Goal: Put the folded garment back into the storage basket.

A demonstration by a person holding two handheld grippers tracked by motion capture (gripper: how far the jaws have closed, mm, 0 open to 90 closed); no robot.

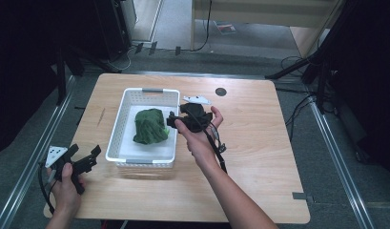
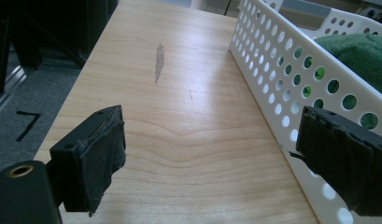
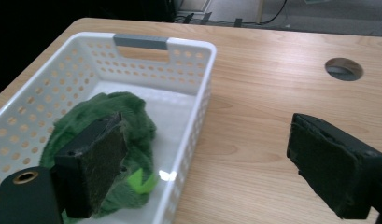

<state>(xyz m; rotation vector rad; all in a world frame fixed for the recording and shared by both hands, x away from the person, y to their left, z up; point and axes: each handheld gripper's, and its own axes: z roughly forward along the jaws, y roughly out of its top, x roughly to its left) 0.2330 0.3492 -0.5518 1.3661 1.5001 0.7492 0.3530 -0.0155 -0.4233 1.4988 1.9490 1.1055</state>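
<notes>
The left gripper (image 1: 83, 160) sits at the tabletop's (image 1: 259, 157) seven o'clock corner, jaws spread with nothing between them — just beside the white basket (image 1: 117, 125). A green cloth (image 1: 150, 126) lies bunched inside the basket, near its middle. At the basket's three o'clock rim hangs the right gripper (image 1: 173, 120) — jaws spread, empty.

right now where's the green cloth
The green cloth lies bunched inside the white basket, left of centre on the table in the high view, just left of the right hand-held gripper.
</notes>
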